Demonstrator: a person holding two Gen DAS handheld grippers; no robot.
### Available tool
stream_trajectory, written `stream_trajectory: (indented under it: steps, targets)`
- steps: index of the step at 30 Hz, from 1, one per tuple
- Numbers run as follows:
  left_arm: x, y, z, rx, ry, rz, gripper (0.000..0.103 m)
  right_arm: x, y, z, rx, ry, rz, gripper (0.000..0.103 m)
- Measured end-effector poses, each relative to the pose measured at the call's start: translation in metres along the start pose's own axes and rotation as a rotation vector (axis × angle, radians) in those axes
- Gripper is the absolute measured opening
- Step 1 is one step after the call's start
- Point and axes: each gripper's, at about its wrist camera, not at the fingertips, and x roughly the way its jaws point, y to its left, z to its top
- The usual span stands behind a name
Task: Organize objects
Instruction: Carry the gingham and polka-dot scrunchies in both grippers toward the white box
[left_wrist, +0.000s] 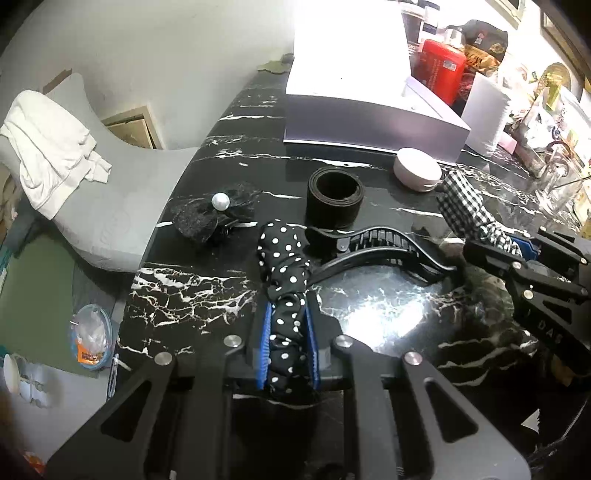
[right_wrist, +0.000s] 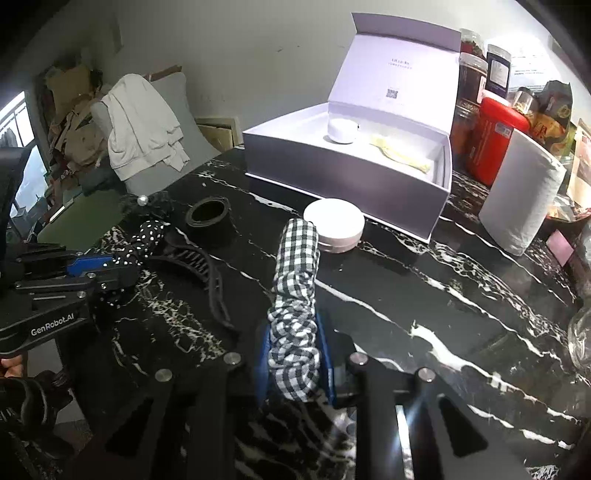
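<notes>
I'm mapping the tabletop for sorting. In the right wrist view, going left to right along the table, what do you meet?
Polka-dot scrunchie → rolled black belt → gingham scrunchie → round white case → white paper roll.

In the left wrist view the open white cardboard box (left_wrist: 373, 122) near the far edge of the black white-veined marble table (left_wrist: 184, 295) shows only its outer wall, its inside hidden and its lid blown out by glare. The lower end of the black white-dotted fabric scrunchie (left_wrist: 284, 266) disappears between the blue pads. In the right wrist view the clear glass vessel (right_wrist: 581, 339) is cut by the right edge, and the print inside the box lid is too small to read.
</notes>
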Motion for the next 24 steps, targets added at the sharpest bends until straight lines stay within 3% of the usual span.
stream_trajectory:
  steps: [24]
  targets:
    - [-0.028, -0.030, 0.000, 0.093, -0.069, -0.043, 0.015, -0.035, 0.014, -0.021, -0.027, -0.022, 0.007, 0.022]
